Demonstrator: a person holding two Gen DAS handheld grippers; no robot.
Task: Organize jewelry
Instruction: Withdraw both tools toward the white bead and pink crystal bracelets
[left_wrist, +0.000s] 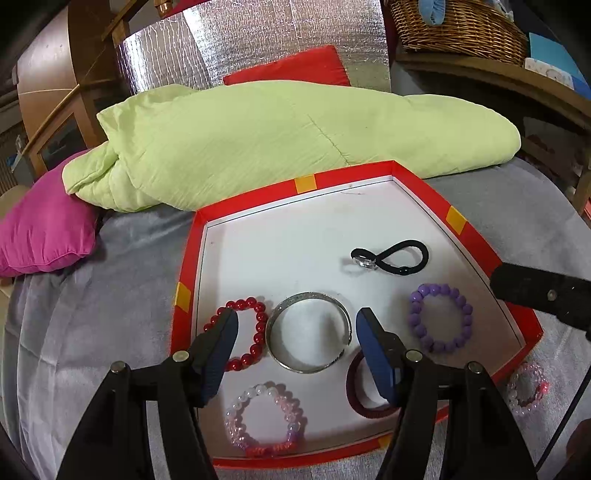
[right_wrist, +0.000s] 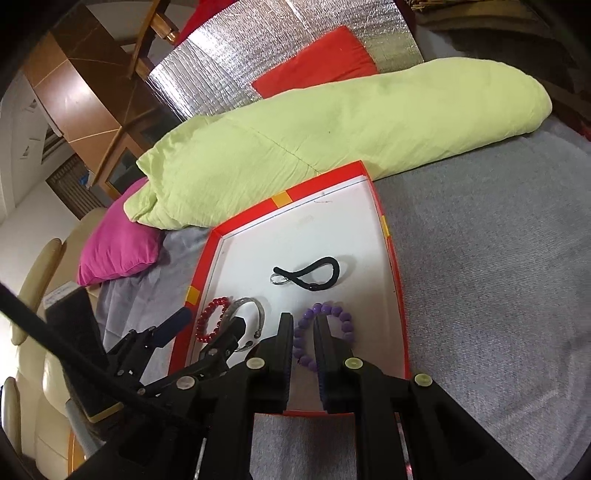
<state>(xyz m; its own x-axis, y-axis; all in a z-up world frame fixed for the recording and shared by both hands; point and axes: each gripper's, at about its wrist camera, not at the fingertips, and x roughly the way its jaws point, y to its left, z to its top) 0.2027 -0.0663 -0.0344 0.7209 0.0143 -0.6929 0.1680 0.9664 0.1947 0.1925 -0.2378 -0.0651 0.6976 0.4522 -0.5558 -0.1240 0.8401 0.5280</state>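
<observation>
A red tray (left_wrist: 351, 172) with a white floor lies on the grey blanket. In it are a red bead bracelet (left_wrist: 258, 325), a silver bangle (left_wrist: 308, 334), a purple bead bracelet (left_wrist: 439, 317), a pink-and-white bead bracelet (left_wrist: 264, 417), a maroon hair tie (left_wrist: 356, 402) and a black hair tie (left_wrist: 399, 254) with a ring (left_wrist: 364, 263). My left gripper (left_wrist: 297, 321) is open and straddles the bangle without pressing it. My right gripper (right_wrist: 303, 319) hovers over the purple bracelet (right_wrist: 334, 314), nearly shut with nothing held. A clear pink bracelet (left_wrist: 526, 391) lies outside the tray.
A folded green quilt (left_wrist: 295, 140) lies against the tray's far side, with a magenta pillow (left_wrist: 44, 236) at the left and a red cushion (left_wrist: 295, 68) behind. A wicker basket (left_wrist: 458, 29) sits on a wooden shelf at the upper right. Grey blanket (right_wrist: 498, 277) spreads right of the tray.
</observation>
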